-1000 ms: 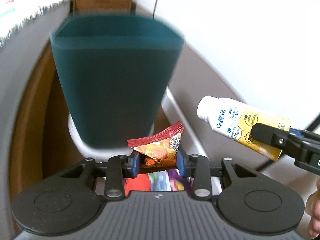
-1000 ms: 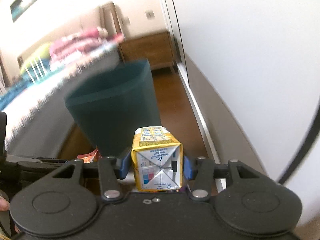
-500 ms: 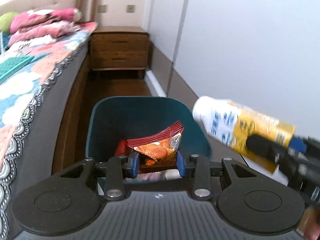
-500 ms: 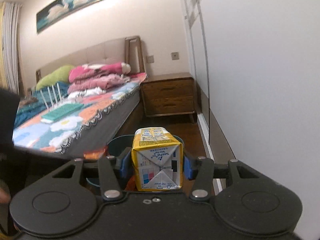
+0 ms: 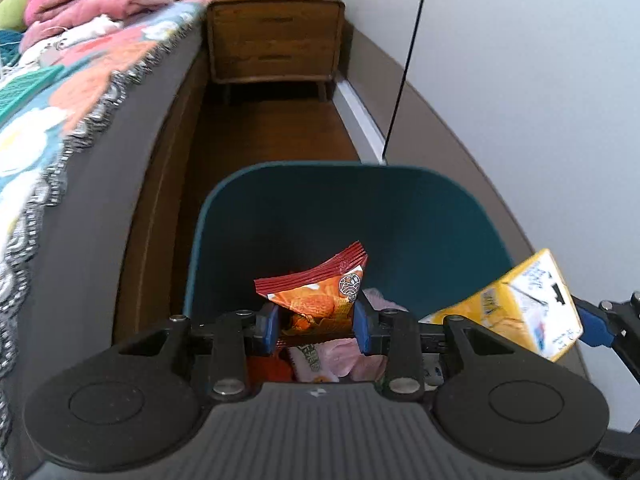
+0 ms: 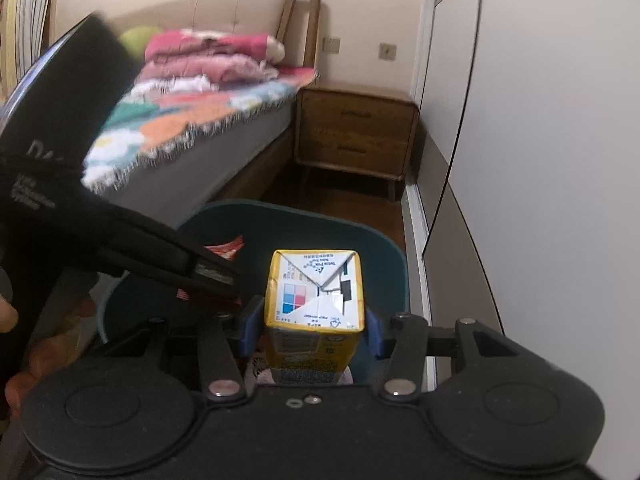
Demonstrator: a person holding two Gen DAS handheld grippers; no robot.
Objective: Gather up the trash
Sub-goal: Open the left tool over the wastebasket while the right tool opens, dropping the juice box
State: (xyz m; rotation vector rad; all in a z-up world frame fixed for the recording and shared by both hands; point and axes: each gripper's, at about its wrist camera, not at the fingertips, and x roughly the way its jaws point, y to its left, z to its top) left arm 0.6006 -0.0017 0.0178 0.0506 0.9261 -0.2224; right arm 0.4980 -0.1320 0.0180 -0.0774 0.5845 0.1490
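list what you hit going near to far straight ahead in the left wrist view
left gripper → snack wrapper clamped in it → teal bin's far wall → wooden floor → nightstand

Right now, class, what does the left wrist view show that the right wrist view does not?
Left wrist only: the left gripper shut on the orange snack bag, and pink trash inside the bin.
Right wrist only: the carton's folded end head-on, and the headboard.
Both: the teal bin, milk carton, bed and nightstand.
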